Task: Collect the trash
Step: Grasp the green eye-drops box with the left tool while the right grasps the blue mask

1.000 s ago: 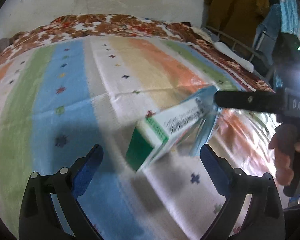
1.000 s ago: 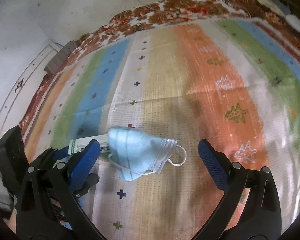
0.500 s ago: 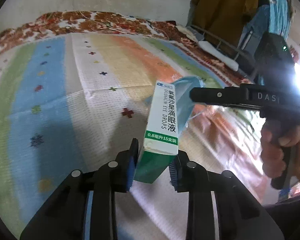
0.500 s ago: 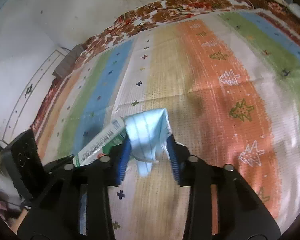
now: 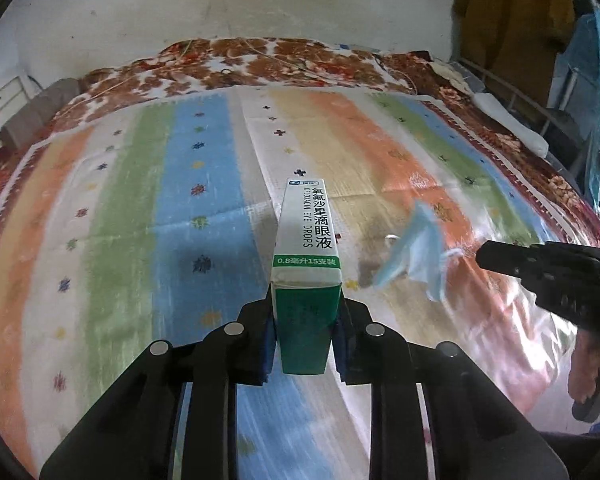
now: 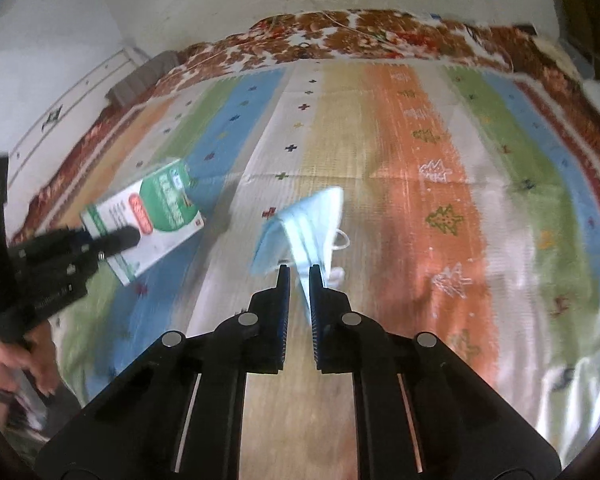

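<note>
My left gripper (image 5: 305,312) is shut on a green and white eye drops box (image 5: 306,256) and holds it above the striped mat (image 5: 148,208). The box also shows in the right wrist view (image 6: 148,216), held by the left gripper (image 6: 116,240). My right gripper (image 6: 299,276) is shut on a light blue face mask (image 6: 304,224), lifted off the mat (image 6: 420,184). The mask also shows in the left wrist view (image 5: 414,246), hanging from the right gripper (image 5: 484,258).
The striped mat covers a bed with a brown floral blanket (image 5: 260,60) at its far edge. A grey folded item (image 5: 36,112) lies at the far left. A metal bed frame (image 5: 516,100) and hanging clothes (image 5: 512,20) stand at the right.
Both grippers closed, the left on the box and the right on the mask, then lifted them off the mat and drew apart.
</note>
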`<state>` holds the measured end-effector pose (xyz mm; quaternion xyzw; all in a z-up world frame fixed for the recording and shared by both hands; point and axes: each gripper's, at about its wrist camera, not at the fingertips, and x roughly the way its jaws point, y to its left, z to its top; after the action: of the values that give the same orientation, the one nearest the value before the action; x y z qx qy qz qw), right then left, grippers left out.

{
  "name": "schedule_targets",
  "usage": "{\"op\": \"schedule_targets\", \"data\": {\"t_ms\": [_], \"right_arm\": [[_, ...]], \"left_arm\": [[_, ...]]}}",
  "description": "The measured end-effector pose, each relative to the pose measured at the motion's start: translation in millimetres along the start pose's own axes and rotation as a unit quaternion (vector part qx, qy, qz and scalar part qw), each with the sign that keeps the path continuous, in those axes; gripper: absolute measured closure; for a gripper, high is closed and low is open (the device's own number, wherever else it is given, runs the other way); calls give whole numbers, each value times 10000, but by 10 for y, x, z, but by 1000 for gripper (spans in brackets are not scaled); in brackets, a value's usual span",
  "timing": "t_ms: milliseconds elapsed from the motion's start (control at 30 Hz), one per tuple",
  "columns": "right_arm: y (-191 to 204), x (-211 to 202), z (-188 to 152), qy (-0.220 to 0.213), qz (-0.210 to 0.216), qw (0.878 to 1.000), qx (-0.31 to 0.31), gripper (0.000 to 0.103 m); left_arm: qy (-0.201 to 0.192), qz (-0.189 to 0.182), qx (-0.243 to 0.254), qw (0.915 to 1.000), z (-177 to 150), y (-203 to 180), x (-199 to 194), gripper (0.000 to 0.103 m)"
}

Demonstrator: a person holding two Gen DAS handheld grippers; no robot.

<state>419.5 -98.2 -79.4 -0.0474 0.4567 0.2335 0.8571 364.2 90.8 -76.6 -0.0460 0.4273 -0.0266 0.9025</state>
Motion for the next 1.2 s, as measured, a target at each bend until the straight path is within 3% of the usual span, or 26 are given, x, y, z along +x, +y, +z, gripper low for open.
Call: {"op": "schedule_targets", "data": {"t_ms": [267,600,700,767,1067,1200], "right_arm": [[245,-451,-164,-22,-46,9994,-350,101],[335,-442,-170,43,54,9996,-258,101],[350,-296,-113,48,90,9997,-226,92],[370,-171,-85,54,102,9997,-236,79],[308,402,29,128,68,9999,-2,61],[293,618,119,143,53,9999,-23,58]], "left_arm": [[346,379,-239,9984,-279,-210,-255,81],[416,400,-639,9963,-463,-75,-363,81],[439,385,-714,9957,-474,-5,-304,81],[433,373,-748,9956,-478,43,-267,81],[361,467,-1013,9931,-556,326,-81,81],[320,393,-1065,9930,-572,393,10,81]]}}
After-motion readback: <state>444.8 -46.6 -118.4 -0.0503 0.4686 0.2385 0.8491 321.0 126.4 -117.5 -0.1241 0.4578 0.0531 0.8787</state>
